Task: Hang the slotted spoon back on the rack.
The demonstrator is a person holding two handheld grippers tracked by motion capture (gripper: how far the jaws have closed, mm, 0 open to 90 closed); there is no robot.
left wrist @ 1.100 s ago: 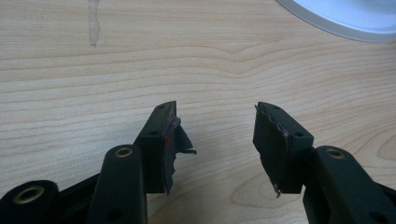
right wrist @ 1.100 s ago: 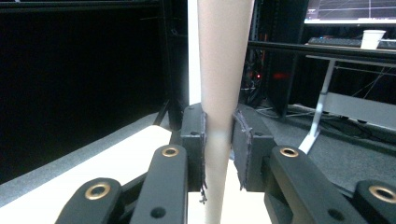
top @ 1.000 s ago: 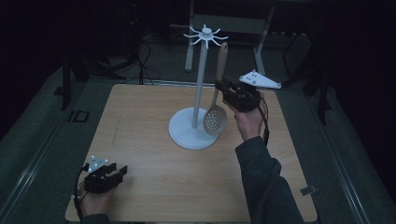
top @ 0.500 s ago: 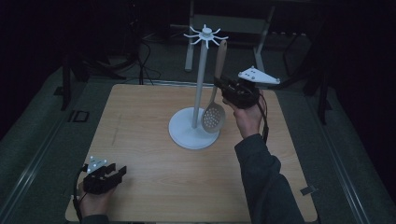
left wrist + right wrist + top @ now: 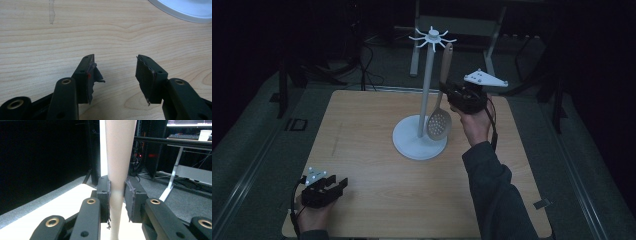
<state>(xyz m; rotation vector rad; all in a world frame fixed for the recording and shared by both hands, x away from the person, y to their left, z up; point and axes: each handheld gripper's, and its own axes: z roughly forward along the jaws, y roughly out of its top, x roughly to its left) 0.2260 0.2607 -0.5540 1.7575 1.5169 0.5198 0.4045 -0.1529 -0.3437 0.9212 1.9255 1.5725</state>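
Dark surroundings are framing the wooden table (image 5: 377, 150), where the right gripper (image 5: 451, 94), clenching the beige perforated skimmer (image 5: 439, 122), is lifting it nearer the white hook stand (image 5: 427, 90)'s top, while the left gripper (image 5: 328, 187) is resting released.

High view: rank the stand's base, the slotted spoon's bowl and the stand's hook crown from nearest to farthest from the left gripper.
From the left gripper:
1. Stand's base, table centre.
2. Slotted spoon's bowl, over the base's right side.
3. Hook crown, top of the pole.

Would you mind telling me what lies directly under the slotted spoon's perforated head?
Under the slotted spoon, held upright by the right gripper, is the white stand with its round base on the table. The head covers part of the base's right edge, so contact cannot be judged.
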